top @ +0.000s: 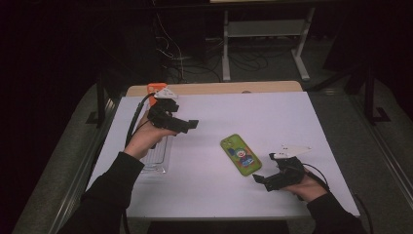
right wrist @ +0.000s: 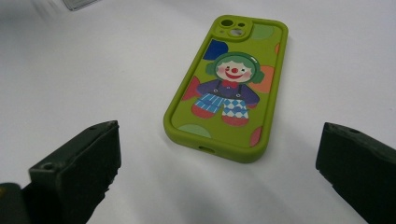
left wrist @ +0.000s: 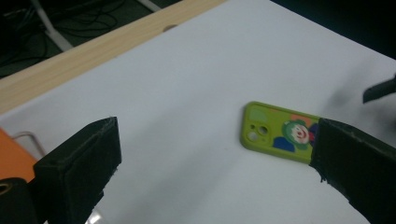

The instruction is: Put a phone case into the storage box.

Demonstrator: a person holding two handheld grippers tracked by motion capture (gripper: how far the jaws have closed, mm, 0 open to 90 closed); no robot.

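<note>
Nearest, the right claw is held low over the white desk near its front edge, jaws spread wide and nothing gripped, the hand tilted so the jaws aim left toward the green phone case. That phone case is laid flat, clown side up, just beyond the jaws, with bare surface open on every side. Farther back on the left, the left claw is raised above the desk, likewise released, pointed right. Under that hand a clear tray is seen by the left edge, and an orange object at the far edge.
</note>
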